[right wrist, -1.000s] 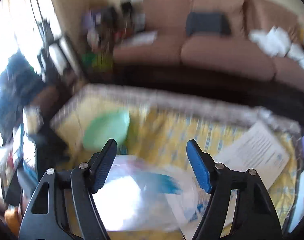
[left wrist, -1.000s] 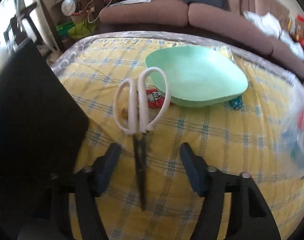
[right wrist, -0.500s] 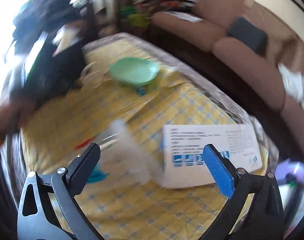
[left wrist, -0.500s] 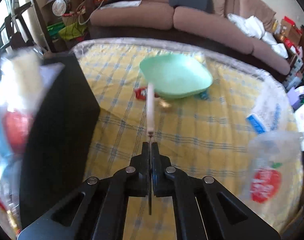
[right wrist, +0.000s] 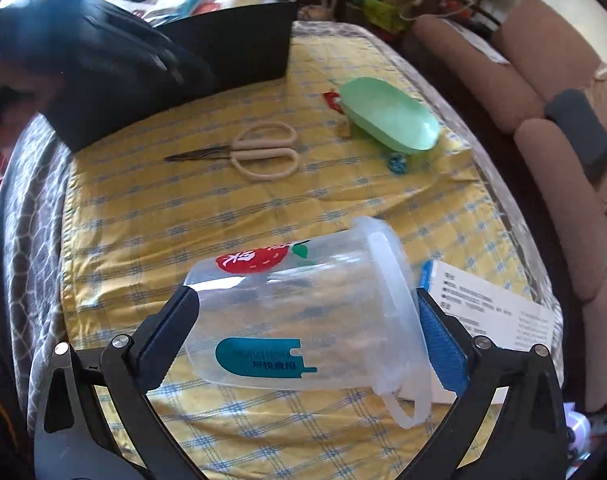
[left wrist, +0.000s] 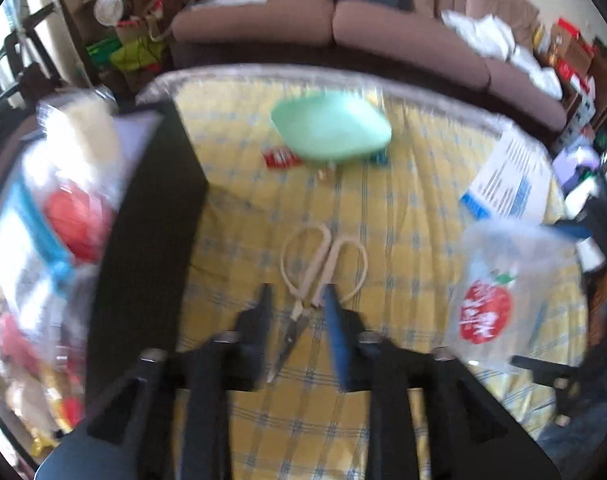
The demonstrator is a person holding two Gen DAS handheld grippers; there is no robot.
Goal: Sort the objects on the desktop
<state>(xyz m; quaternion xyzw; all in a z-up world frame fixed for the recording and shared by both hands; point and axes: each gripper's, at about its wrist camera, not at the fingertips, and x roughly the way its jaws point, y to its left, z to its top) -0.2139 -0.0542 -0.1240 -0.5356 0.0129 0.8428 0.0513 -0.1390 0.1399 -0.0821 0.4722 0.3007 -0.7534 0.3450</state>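
1. Scissors [left wrist: 323, 272] lie loose on the yellow checked desk [left wrist: 403, 216]; left tongs [left wrist: 297, 312], clamped on them moments ago, have just reopened above.
2. Right tongs [right wrist: 303, 328] gape widest around the toppled clear cup [right wrist: 303, 312]; whether they grip it I cannot tell.
3. Black bin [right wrist: 231, 44] awaits both.

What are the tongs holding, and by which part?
Left tongs, just opening, hold nothing; scissors lie on the cloth. Right tongs, also just opened, straddle the clear cup, base to rim; grip unclear.

Both claws [left wrist: 297, 300] [right wrist: 303, 320] parted, angled downward
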